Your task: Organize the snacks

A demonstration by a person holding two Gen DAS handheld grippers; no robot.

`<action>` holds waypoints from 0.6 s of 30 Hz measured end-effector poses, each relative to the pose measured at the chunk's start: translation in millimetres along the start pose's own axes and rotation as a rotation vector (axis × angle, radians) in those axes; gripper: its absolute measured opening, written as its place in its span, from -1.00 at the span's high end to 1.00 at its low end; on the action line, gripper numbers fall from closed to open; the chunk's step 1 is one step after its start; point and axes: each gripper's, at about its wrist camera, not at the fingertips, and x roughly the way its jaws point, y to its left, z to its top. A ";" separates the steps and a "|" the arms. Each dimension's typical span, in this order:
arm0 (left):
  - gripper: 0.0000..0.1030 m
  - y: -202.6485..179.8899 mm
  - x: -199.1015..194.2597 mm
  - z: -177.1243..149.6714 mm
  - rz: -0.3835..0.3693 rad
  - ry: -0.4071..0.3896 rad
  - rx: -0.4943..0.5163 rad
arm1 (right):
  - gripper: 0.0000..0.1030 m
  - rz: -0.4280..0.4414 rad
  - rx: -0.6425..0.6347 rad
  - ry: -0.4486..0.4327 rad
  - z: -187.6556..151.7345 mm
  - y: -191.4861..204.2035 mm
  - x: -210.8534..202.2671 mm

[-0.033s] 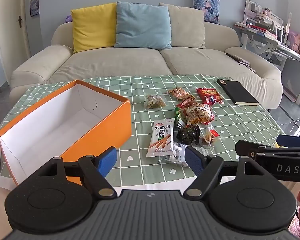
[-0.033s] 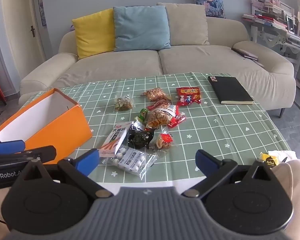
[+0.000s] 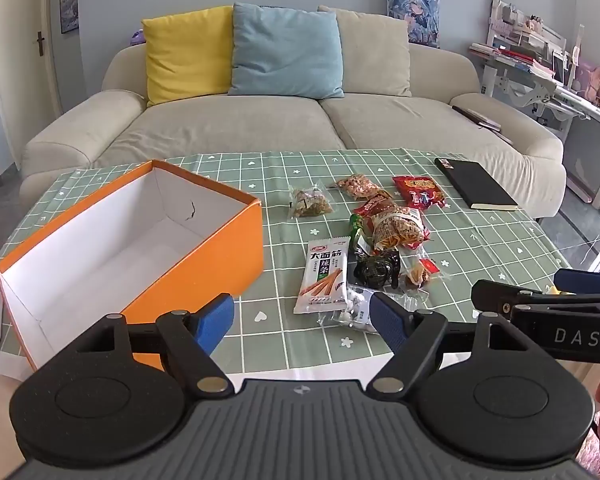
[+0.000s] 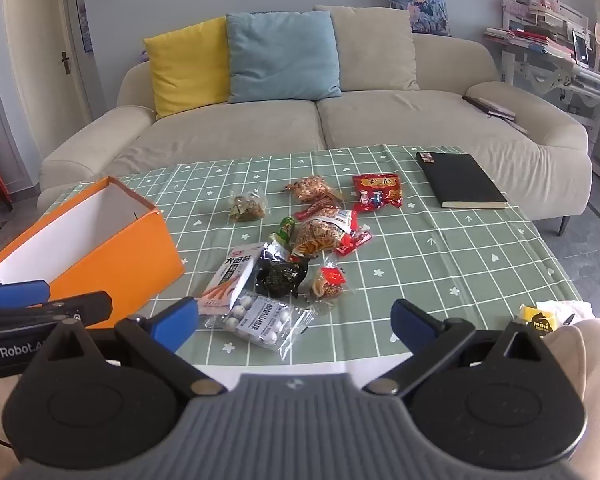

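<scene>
The orange box (image 3: 148, 240) stands empty on the tabletop (image 3: 480, 248), left of the snack packets (image 3: 380, 248). The left tool (image 3: 302, 320) hangs open before the white packet (image 3: 324, 278), touching nothing. The right tool (image 4: 296, 322) is wide open too, with the clear packet of white balls (image 4: 264, 318) lying just beyond its tips.

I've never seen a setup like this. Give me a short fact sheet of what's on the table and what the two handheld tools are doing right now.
surface: table with a green checked cloth
container: orange box, open top, nothing visible inside, at the left
snacks: loose pile of packets on the cloth, right of the box, none in it yet
nearest packet: clear bag of white balls
other item: black notebook, far right
left gripper: jaws wide open, holding nothing
right gripper: jaws wide open, holding nothing
</scene>
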 end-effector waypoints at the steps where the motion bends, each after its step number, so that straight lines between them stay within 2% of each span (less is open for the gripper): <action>1: -0.76 0.1 0.1 0.0 -0.002 0.002 -0.001 | -0.93 0.003 0.003 -0.001 -0.1 -0.1 0.0; 18: -0.76 5.0 3.5 -2.7 -0.001 0.011 -0.002 | -0.93 0.002 0.002 -0.003 0.0 -0.1 -0.3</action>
